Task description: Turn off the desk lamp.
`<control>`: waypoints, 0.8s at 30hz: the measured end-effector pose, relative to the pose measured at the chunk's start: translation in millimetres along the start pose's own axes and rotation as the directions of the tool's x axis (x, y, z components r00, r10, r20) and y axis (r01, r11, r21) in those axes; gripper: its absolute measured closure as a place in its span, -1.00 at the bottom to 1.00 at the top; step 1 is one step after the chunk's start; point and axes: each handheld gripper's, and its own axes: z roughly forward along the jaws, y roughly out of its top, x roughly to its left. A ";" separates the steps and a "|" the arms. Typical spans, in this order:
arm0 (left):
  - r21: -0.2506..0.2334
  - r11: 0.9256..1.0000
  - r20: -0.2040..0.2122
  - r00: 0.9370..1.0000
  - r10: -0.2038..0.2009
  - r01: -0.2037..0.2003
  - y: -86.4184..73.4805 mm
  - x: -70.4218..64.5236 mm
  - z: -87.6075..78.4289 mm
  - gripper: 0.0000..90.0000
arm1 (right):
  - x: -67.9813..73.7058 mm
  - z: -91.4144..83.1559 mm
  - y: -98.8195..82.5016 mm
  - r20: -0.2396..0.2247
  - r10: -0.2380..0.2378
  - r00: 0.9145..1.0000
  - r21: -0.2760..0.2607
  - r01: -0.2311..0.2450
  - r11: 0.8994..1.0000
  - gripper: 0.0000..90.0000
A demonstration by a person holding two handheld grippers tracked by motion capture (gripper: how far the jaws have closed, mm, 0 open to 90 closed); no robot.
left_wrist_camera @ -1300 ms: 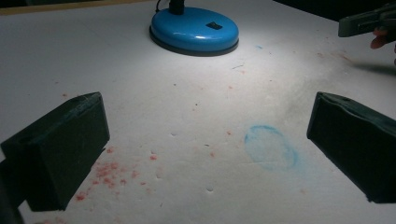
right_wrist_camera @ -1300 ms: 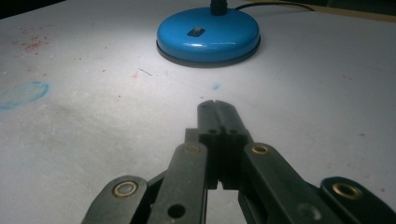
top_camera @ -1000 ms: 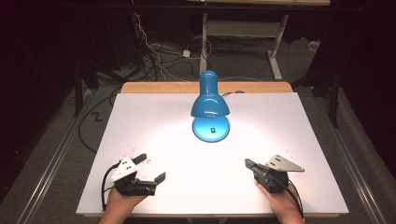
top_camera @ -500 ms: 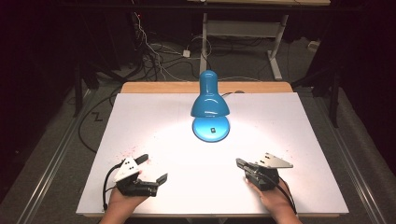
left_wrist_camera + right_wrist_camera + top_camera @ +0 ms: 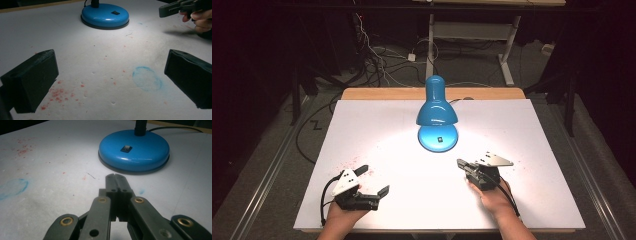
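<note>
A blue desk lamp (image 5: 437, 107) stands lit at the middle back of the white table (image 5: 532, 130). Its round base (image 5: 133, 150) carries a small rocker switch (image 5: 125, 148), and a black neck rises behind. My right gripper (image 5: 462, 164) is shut with nothing in it, its tips pointing at the base from a short way off, near the table's right front. It also appears in the left gripper view (image 5: 163, 11), held by a hand. My left gripper (image 5: 373, 181) rests at the left front, jaws wide open and empty.
Red specks (image 5: 58, 93) and a faint blue ring stain (image 5: 146, 78) mark the table between the grippers. The lamp's cord (image 5: 175, 128) runs off behind the base. Cables (image 5: 377, 60) and a metal stand (image 5: 472, 35) lie on the dark floor beyond the far edge.
My right gripper has moved left and forward toward the lamp base, still shut. The left gripper has shifted slightly and stays open.
</note>
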 end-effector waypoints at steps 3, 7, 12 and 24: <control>0.006 1.000 0.003 1.000 0.005 -0.005 0.5 0.0 0.1 -1.00 | -3.2 8.8 4.6 0.003 -0.005 1.000 0.003 0.005 1.000 1.00; -0.002 1.000 0.009 1.000 0.003 -0.003 -0.1 0.1 -0.3 -1.00 | -6.5 19.2 10.7 -0.007 -0.011 1.000 0.009 0.011 1.000 1.00; -0.018 1.000 0.016 1.000 0.003 -0.003 -0.7 -0.1 -1.1 -1.00 | -7.7 29.6 17.7 -0.008 -0.014 1.000 0.010 0.014 1.000 1.00; -0.011 1.000 0.029 0.999 0.014 -0.014 -0.3 -2.1 0.2 -1.00 | -17.2 53.8 27.0 0.000 0.005 1.000 0.004 -0.005 1.000 1.00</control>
